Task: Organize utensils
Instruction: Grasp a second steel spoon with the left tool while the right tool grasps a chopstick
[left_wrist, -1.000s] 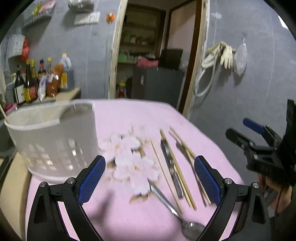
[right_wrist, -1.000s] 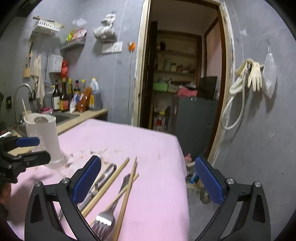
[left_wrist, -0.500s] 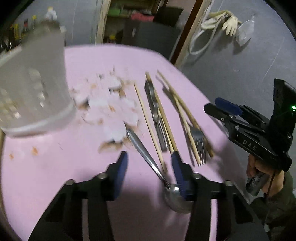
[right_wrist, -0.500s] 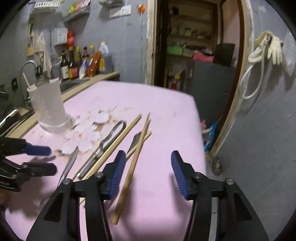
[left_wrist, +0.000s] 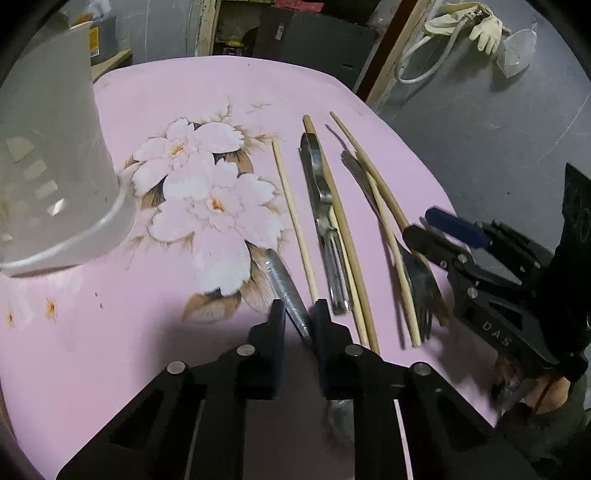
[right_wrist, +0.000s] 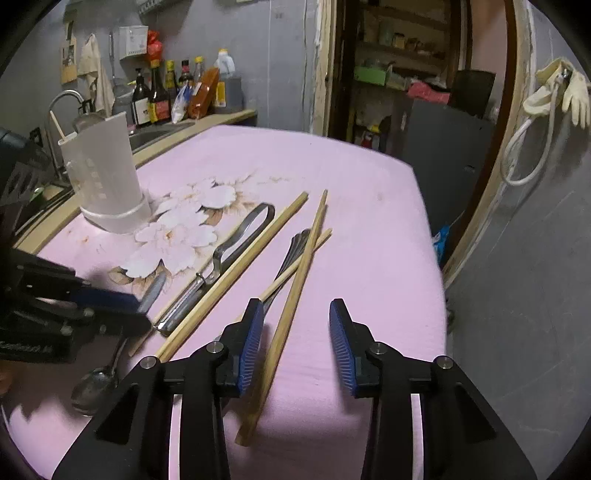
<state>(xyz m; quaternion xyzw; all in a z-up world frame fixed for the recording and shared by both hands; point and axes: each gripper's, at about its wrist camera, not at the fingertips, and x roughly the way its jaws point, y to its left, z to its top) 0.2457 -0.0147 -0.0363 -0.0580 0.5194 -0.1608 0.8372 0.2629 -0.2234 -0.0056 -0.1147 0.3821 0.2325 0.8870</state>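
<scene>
- Here, a big pink table (left_wrist: 110, 332) with white flowers painted on it, under everything else.
- Next, a tall white holder (left_wrist: 48, 166), standing up at the far left of the table, well apart from the things lying flat.
- Left gripper (left_wrist: 298, 321), black, pointing down at the near edge of the table. Jaws closing and almost together, with the spoon handle pinched between them. Spoon still flat on the table.
- Right gripper (right_wrist: 297, 332), black with blue pads, low over the right side of the table. Jaws closing but still apart. One chopstick (right_wrist: 291, 306) lying between them, close to the left pad. Pads not pressing on it.
- Three more chopsticks on the table, all pointing away from the camera: a thin one (left_wrist: 295, 221) just right of the flowers, one (left_wrist: 343, 229) touching the peeler, and one (left_wrist: 384, 229) crossing under the chopstick between the right jaws.
- Metal peeler (left_wrist: 321, 206), flat in the middle, between the thin chopstick and the next one.
- Fork (left_wrist: 421, 280), flat on the right under the two crossed chopsticks, prongs toward the near edge.
- Spoon (left_wrist: 284, 280), just right of the flowers, handle pointing away, bowl mostly hidden behind the left gripper.
</scene>
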